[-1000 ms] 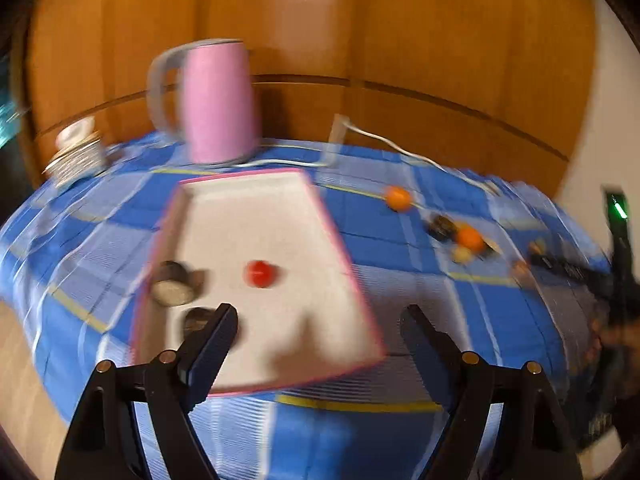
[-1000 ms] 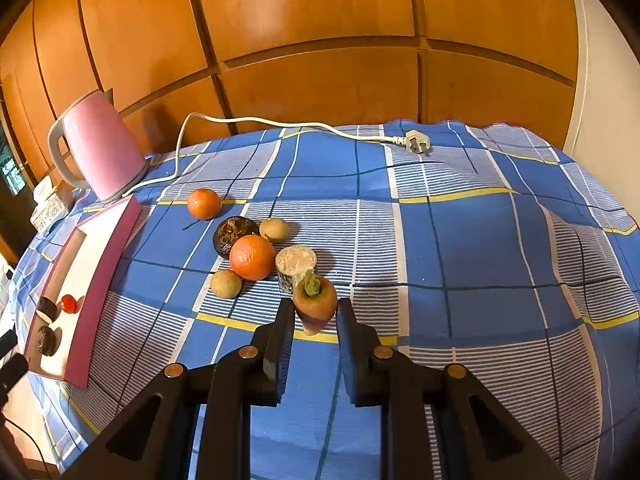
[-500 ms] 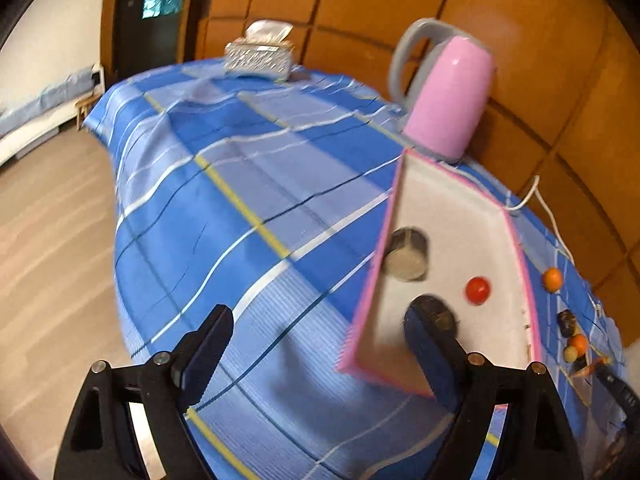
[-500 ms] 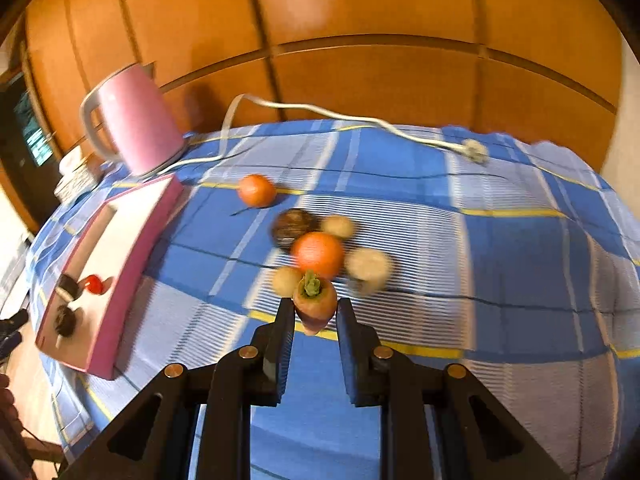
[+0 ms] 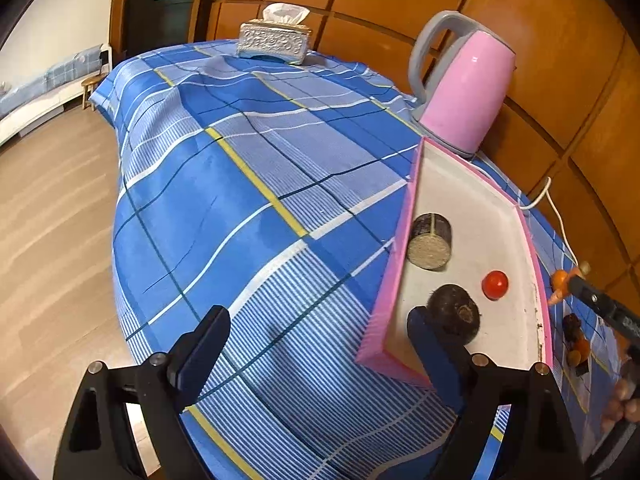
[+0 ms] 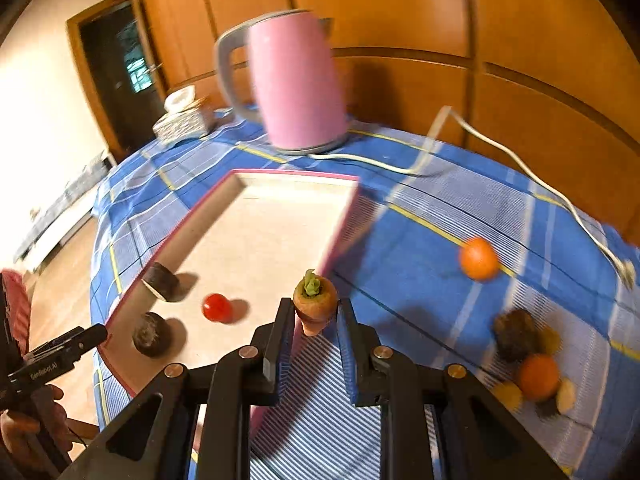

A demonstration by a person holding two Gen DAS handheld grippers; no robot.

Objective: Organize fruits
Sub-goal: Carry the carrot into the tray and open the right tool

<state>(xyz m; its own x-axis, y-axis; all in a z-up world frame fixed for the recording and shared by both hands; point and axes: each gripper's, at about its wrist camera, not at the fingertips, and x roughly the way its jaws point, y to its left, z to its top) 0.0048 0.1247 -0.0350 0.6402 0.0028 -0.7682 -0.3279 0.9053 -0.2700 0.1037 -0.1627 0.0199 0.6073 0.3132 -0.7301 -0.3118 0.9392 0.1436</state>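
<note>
My right gripper (image 6: 316, 320) is shut on a short carrot piece (image 6: 315, 305) with a green top, held above the near right rim of the pink-edged white tray (image 6: 260, 232). The tray holds a red tomato (image 6: 216, 307), a dark round fruit (image 6: 151, 333) and a dark cylinder piece (image 6: 163, 281). My left gripper (image 5: 316, 340) is open and empty at the tray's near corner (image 5: 380, 356), over the tablecloth. Two oranges (image 6: 478, 258) and small fruits (image 6: 516, 334) lie on the cloth to the right.
A pink kettle (image 6: 294, 84) with a white cord (image 6: 500, 152) stands behind the tray. A tissue box (image 5: 275, 38) sits at the table's far end. The blue checked cloth (image 5: 240, 208) falls off to wooden floor on the left.
My right gripper has carried the carrot piece left from the fruit pile to the tray's edge. My left gripper has swung left off the tray and stayed open.
</note>
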